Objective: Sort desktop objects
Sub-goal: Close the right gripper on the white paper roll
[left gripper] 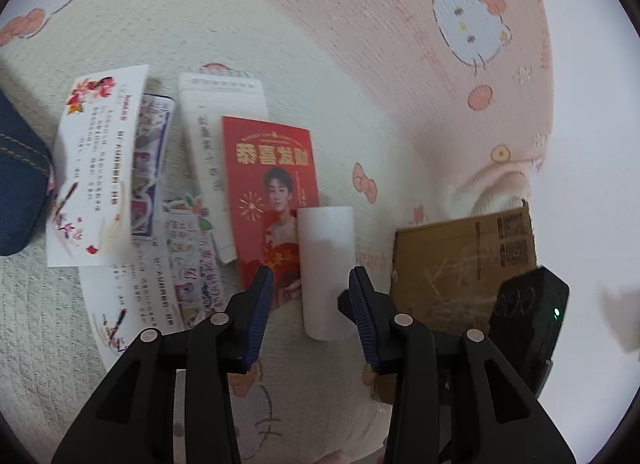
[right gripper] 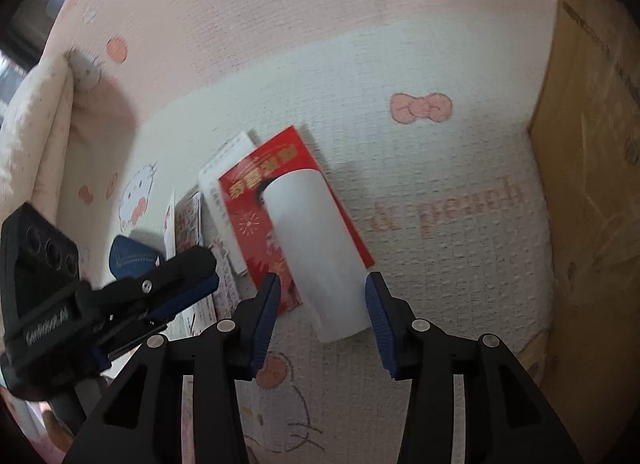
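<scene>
We have both the left gripper (left gripper: 311, 278) and right gripper (right gripper: 323, 284) jaws apart, straddling the white cylinder (left gripper: 326, 264) without touching it, on the red card (left gripper: 272, 183).

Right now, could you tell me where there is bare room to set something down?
Free: the blanket between the white roll and the cardboard box, and the pink stretch beyond the red card. Crowded: papers overlap left of that card, up to the denim pouch.

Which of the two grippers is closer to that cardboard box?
Right. The right gripper sits on the side of the cardboard box; the left gripper is further over, toward the papers.
</scene>
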### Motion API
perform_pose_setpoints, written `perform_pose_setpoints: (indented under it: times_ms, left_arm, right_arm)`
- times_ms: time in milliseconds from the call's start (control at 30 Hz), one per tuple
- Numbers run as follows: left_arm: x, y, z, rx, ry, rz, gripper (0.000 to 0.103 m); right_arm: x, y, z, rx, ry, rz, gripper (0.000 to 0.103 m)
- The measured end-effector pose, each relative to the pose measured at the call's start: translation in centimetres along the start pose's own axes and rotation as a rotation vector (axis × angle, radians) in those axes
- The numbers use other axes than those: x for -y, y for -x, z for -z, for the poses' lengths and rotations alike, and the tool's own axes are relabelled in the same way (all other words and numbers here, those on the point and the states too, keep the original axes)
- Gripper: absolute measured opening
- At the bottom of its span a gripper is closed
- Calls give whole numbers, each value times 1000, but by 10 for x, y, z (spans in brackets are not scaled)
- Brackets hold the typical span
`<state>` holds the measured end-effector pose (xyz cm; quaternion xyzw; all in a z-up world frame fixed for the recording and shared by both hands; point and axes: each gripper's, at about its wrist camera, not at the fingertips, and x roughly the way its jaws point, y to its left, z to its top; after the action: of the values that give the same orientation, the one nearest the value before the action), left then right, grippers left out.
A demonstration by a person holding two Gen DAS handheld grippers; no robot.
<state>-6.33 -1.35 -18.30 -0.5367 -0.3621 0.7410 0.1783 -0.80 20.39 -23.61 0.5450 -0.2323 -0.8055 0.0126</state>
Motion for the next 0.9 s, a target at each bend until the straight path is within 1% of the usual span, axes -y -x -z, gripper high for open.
perform_pose_setpoints:
  times_ms: [133,200,300,400,500,567,667,733,767,833,900]
  left_arm:
    - [0,-4,2,-17,-23,7,43]
    - [0,-5,3,-18,-41,-3,43]
    - [-4,-6,3,-25,-48,1,43]
    - [-10,-7,1,-41,-46,12,43]
    - [-13,-5,2,-40,-67,6,43]
    - [-13,-3,3,-22,-95,-20,43]
    - [-10,0,3,-11,-136,-26,43]
    - [-9,1,4,-10,-151,-17,43]
    - [-9,2,4,-7,-155,-15,43]
    - [-7,4,7,8,-181,-27,43]
    - [-6,4,10,21,-220,-59,43]
  right_arm:
    - [9,-8,2,-28,-62,-34,41]
    - [10,-10,4,-34,-81,-56,42]
    - [4,-12,4,-52,-65,-62,42]
    - [-5,-15,5,-67,-42,-95,42]
    - [-11,-15,3,-67,-12,-85,42]
    - [-11,-14,-1,-60,-13,-79,43]
    - [-13,-12,-5,-42,-2,-60,48]
    - [-16,-12,-7,-34,18,-32,49]
    - [-17,-13,-7,-24,-17,-5,49]
    - [-16,-14,-9,-30,-32,-23,49]
    - [-12,-13,-11,-30,-65,-48,49]
